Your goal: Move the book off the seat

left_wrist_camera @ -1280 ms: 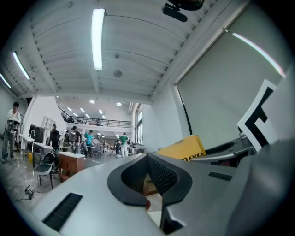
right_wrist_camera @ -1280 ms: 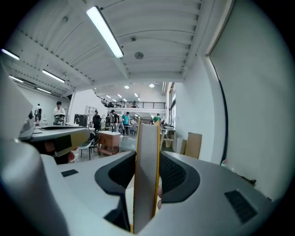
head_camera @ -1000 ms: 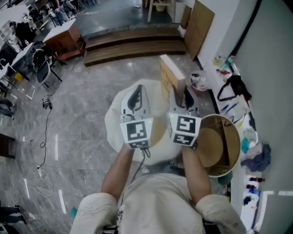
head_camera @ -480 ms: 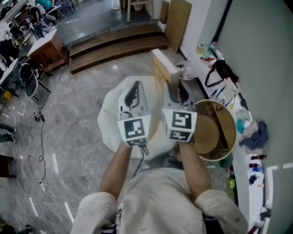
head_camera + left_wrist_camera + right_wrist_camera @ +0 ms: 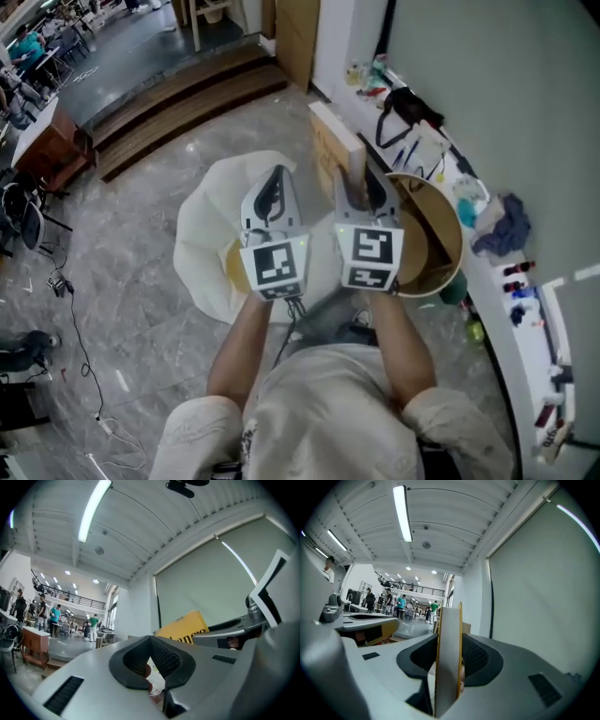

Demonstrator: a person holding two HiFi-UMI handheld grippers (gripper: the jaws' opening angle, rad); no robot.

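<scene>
Two claws, one book: clamped in the right one, clear of the seat.

Head view: one book [image 5: 337, 155] on edge, yellow cover and pale page block, gripped at its near end by the right claw [image 5: 359, 180], past the right rim of the one white seat [image 5: 202, 253] and just beside the one round wooden tub [image 5: 448, 220]; left claw [image 5: 274, 183] alongside over the seat, apart from the book.
Left gripper view: claw tips together, nothing between, only a narrow slit behind them; yellow cover with dark lettering off to the right, lettering not visible from the head.
Right gripper view: only here the grip itself, with the book edge-on and upright between the two pads, both pressed to its faces, page block toward the camera.
</scene>
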